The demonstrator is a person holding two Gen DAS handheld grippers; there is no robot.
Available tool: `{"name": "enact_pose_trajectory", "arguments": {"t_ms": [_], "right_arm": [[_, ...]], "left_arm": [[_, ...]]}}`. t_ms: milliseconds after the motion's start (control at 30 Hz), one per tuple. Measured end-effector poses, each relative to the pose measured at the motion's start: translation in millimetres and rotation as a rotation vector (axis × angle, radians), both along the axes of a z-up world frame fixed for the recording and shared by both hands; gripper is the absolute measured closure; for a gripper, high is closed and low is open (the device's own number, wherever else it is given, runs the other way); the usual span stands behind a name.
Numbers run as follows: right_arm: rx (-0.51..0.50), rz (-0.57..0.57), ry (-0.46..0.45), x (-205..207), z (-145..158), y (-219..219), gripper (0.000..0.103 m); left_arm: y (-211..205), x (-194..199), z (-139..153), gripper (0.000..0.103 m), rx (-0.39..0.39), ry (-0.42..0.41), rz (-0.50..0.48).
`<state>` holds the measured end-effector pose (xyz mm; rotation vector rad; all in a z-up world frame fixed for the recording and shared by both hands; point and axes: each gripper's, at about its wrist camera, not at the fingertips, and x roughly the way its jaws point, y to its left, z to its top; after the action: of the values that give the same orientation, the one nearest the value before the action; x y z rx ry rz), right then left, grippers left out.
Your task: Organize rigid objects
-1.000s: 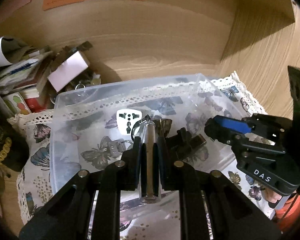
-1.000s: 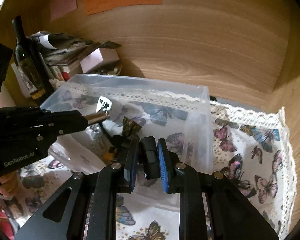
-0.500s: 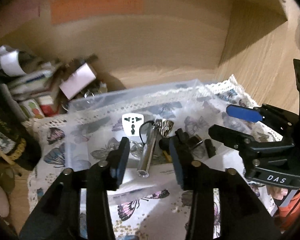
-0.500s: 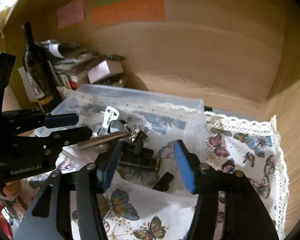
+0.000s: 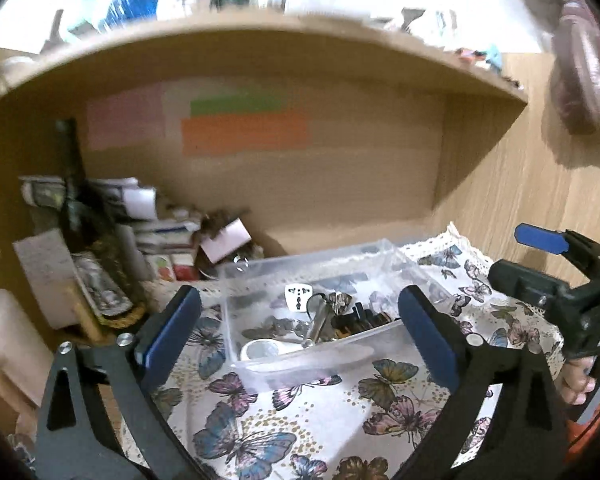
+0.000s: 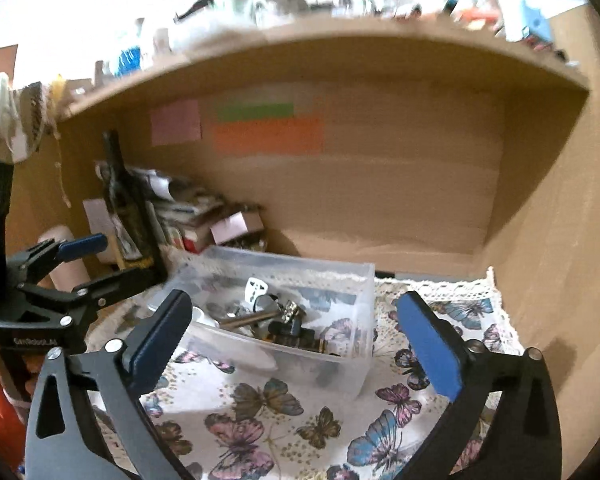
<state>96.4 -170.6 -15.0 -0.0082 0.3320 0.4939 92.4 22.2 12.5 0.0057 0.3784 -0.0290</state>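
both sets of jaws stand wide, having just been opening, and nothing sits between the pads of the left gripper [image 5: 300, 330] or the right gripper [image 6: 296, 334] — each frames the clear plastic bin [image 5: 384, 250] from a little way back and above, not touching it.

the task's things lie inside that bin: a silver metal cylinder [image 5: 320, 322] on a key ring, a white plug adapter [image 5: 299, 297] leaning toward the back wall, a cluster of small black and brass pieces [image 6: 296, 334], and a round white lid-like thing [image 5: 258, 349] near the front wall. the drop-off step looks finished for this pair of items; the hands seem to be in retreat.

the next move, as i judge it, calls for finding another loose rigid item to bring in, or ending — no loose candidate shows on the butterfly cloth [image 5: 380, 412], so i cannot tell which.

for room: the cloth in front of the bin is open, and to the right of it too. the left is crowded — a dark bottle [image 6: 130, 216] and a stack of books and papers [image 5: 160, 232] stand near the bin's corner. the wooden shelf [image 6: 340, 36] hangs overhead, so a high lift near the back wall risks a knock.
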Motion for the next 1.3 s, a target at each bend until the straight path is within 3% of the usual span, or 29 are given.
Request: {"name": "enact_pose_trajectory", "arguments": {"t_ms": [200,467,1300], "right_arm": [[0.002,-0.016,-0.055,-31,-3,0,0.0],[0.018,-0.024,-0.063,-48,-9,1,0.0],[0.031,-0.022,-0.062,-46,-7,2,0.0]], "left_arm": [[-9,-32,-2,0.001,0.006,-0.048,-0.012],[-17,-54,-3,0.0,-0.013,-0.083,-0.021],[-18,-50,-4,0.0,-0.032,-0.082,-0.022]]}}
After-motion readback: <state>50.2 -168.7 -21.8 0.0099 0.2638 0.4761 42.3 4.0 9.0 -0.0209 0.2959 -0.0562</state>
